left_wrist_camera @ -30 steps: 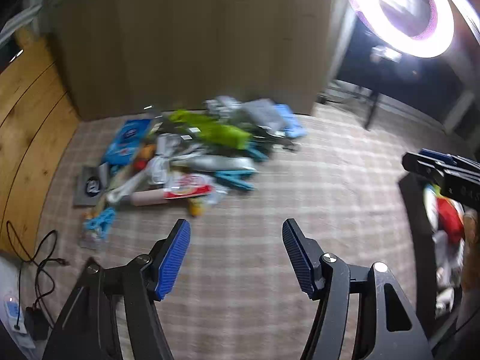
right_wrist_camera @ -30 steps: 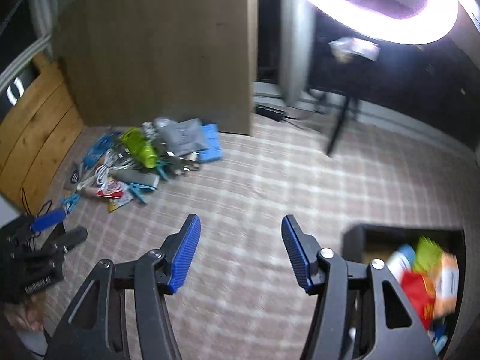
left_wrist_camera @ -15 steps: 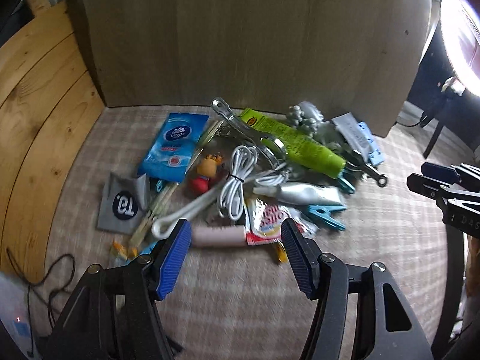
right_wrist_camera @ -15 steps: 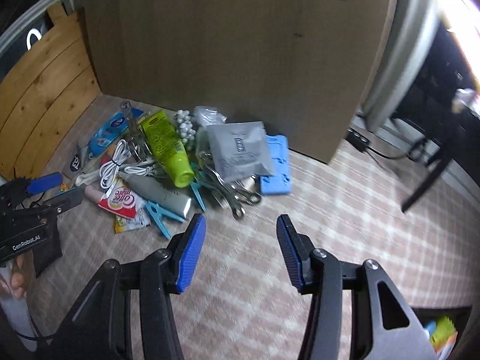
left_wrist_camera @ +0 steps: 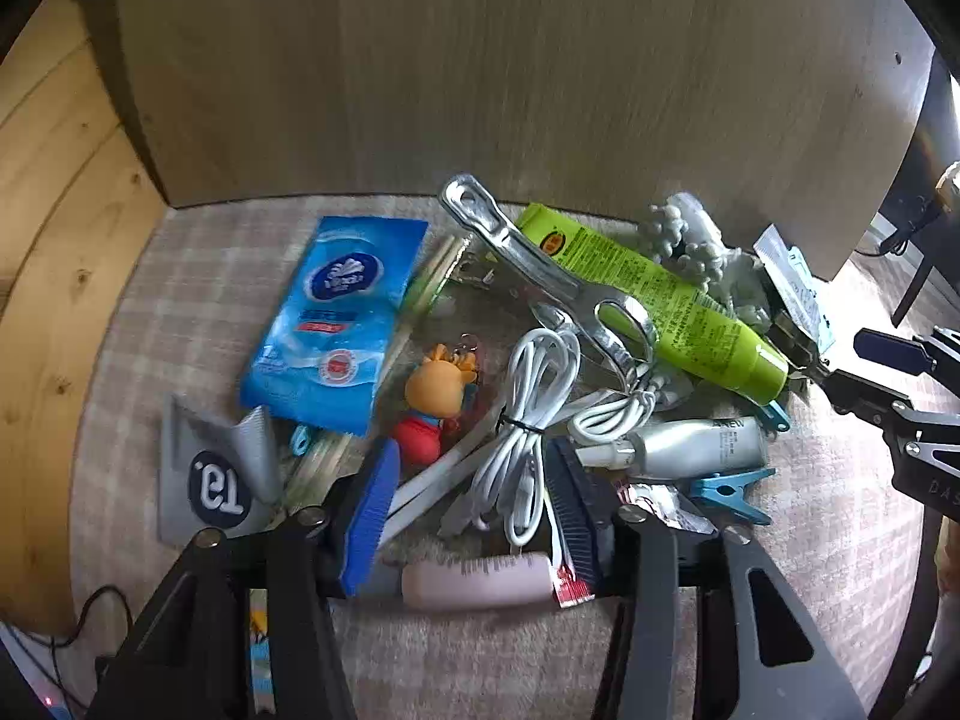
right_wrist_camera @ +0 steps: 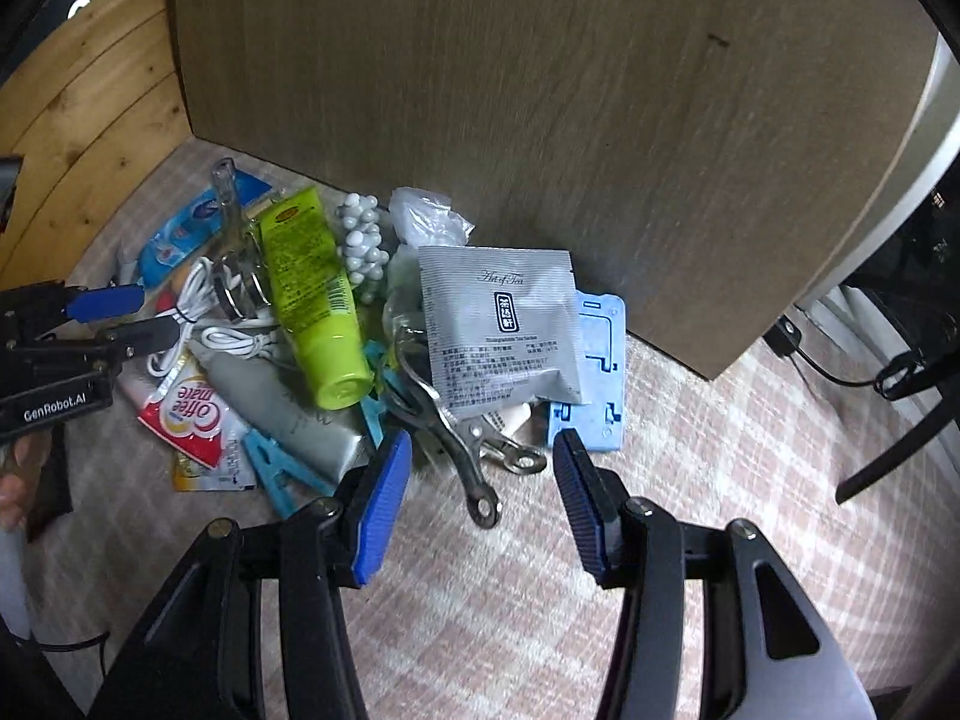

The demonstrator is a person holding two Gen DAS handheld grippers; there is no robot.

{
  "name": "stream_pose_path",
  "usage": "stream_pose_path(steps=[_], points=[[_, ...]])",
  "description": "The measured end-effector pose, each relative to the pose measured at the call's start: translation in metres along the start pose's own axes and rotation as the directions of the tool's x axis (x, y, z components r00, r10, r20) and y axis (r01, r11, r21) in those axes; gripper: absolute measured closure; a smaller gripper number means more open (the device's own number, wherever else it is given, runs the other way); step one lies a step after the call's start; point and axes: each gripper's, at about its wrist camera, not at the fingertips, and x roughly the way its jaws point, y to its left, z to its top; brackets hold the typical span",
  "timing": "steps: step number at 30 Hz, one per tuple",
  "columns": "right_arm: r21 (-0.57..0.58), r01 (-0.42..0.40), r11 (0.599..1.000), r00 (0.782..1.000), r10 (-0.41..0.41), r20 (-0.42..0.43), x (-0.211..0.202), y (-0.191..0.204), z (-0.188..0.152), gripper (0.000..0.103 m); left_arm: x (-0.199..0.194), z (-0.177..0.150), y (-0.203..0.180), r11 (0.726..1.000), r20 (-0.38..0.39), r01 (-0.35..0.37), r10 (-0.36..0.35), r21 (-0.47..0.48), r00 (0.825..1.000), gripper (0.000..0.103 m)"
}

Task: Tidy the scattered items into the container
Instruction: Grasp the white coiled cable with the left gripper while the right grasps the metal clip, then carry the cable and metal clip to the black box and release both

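Scattered items lie in a pile on a checked rug against a wooden panel. My left gripper hangs low over the pile's near edge. Its jaws are closing, with a coiled white cable and a white strap between them, and the pads are not pressing on either. Around it lie a blue tissue pack, an orange toy figure, a green tube and a pink tube. My right gripper is open over the end of a metal tool, below a grey tea sachet. The container is out of view.
A tall wooden panel stands right behind the pile, and wooden boards rise on the left. A light blue plastic piece, a coffee creamer sachet and blue clothespins lie in the pile. Black stand legs are at the right.
Both grippers have come down from over the bare rug to the pile, which now fills the views. The black container has left the frames. The left jaws have narrowed.
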Motion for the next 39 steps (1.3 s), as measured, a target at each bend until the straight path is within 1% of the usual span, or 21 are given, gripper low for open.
stream_pose_path(steps=[3,6,7,10,11,12,13,14,15,18,20,24,27,34,36,39], points=[[-0.014,-0.005,1.000,1.000,0.005,-0.003,0.006,0.002,0.003,0.054,0.004,0.001,-0.002,1.000,-0.007,0.004,-0.004,0.022,1.000,0.057],[-0.029,-0.007,1.000,1.000,0.006,-0.012,0.012,0.006,0.007,0.054,0.004,0.003,-0.002,1.000,-0.010,0.020,-0.020,0.014,1.000,0.058],[-0.036,-0.008,0.999,1.000,0.007,-0.016,0.014,0.008,0.007,0.056,0.004,0.004,-0.003,1.000,-0.011,0.018,-0.017,0.017,1.000,0.060],[-0.052,-0.004,0.999,1.000,0.002,-0.031,0.020,0.013,0.009,0.061,0.006,0.005,-0.010,0.998,-0.011,-0.014,0.015,0.054,1.000,0.059],[-0.054,-0.003,0.999,0.999,0.001,-0.036,0.022,0.015,0.009,0.062,0.006,0.005,-0.013,0.998,-0.011,-0.021,0.022,0.066,1.000,0.063],[-0.056,0.000,0.998,0.999,-0.002,-0.040,0.024,0.017,0.009,0.067,0.006,0.004,-0.015,0.997,-0.010,-0.026,0.026,0.073,1.000,0.065],[-0.055,0.001,0.999,0.999,-0.003,-0.043,0.024,0.017,0.009,0.074,0.005,0.004,-0.016,0.997,-0.008,-0.031,0.032,0.075,0.999,0.074],[-0.047,-0.007,0.999,0.999,0.005,-0.051,0.026,0.017,0.009,0.077,0.005,0.003,-0.017,0.996,-0.006,-0.041,0.042,0.079,0.999,0.084],[-0.035,-0.019,0.999,0.998,0.017,-0.059,0.027,0.016,0.009,0.080,0.005,0.002,-0.018,0.996,-0.003,-0.050,0.050,0.080,0.999,0.084],[-0.013,-0.031,0.999,0.998,0.030,-0.061,0.026,0.014,0.009,0.081,0.004,-0.002,-0.016,0.998,-0.005,-0.032,0.032,0.057,0.999,0.085],[0.000,-0.041,0.999,0.997,0.041,-0.061,0.025,0.013,0.007,0.081,0.002,-0.007,-0.011,0.999,0.000,-0.031,0.031,0.041,1.000,0.085],[0.046,-0.087,0.995,0.994,0.090,-0.057,0.021,0.008,0.000,0.081,-0.004,-0.016,-0.003,1.000,0.001,-0.019,0.019,-0.001,1.000,0.085],[0.087,-0.107,0.990,0.992,0.112,-0.050,0.018,0.002,-0.005,0.081,-0.013,-0.027,-0.002,1.000,0.010,-0.017,0.017,-0.010,1.000,0.085],[0.146,-0.129,0.981,0.991,0.134,-0.019,-0.003,-0.007,-0.018,0.081,-0.039,-0.034,-0.004,1.000,0.051,0.013,-0.012,-0.025,0.999,0.085],[0.152,-0.127,0.980,0.992,0.130,-0.007,-0.009,-0.007,-0.016,0.081,-0.049,-0.035,-0.006,0.999,0.062,0.029,-0.028,-0.026,0.998,0.085],[0.171,-0.113,0.979,0.994,0.113,0.007,-0.023,-0.008,-0.024,0.081,-0.061,-0.035,-0.017,0.999,0.073,0.038,-0.036,-0.024,0.997,0.085]])
